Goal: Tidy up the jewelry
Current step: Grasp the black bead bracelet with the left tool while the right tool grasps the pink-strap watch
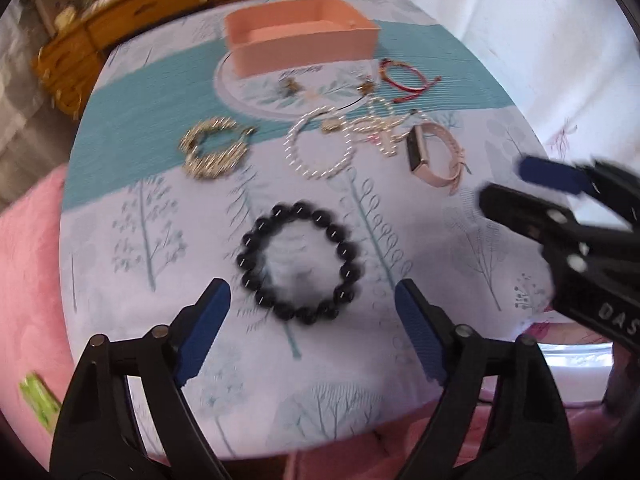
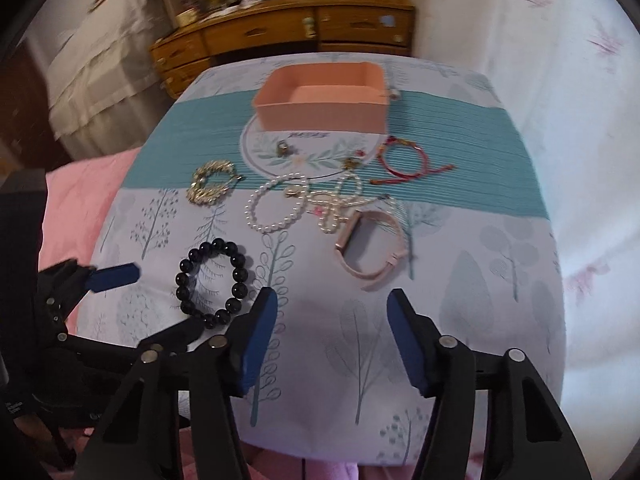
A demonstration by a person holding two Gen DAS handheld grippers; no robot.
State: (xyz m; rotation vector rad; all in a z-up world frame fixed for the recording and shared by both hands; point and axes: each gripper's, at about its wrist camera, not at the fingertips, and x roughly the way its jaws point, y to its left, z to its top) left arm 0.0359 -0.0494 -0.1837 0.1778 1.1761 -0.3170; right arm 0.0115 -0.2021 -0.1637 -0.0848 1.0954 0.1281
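Pink box [image 2: 320,114] empty, all jewelry loose on surface [image 2: 460,320]; both tongs open, left tongs [image 1: 312,320] nearing black bead bracelet [image 1: 298,262].

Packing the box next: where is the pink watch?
The pink watch lies on the tablecloth, right of the pearl bracelet, ahead of the right gripper.

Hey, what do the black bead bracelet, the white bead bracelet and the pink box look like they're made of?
Round black bead bracelet: glossy, small highlights on each bead, so polished stone or glass; can't tell which.
Round white bead bracelet: pearly sheen, likely pearl or imitation.
Rectangular pink box: matte, flat thin walls, probably cardboard or plastic.
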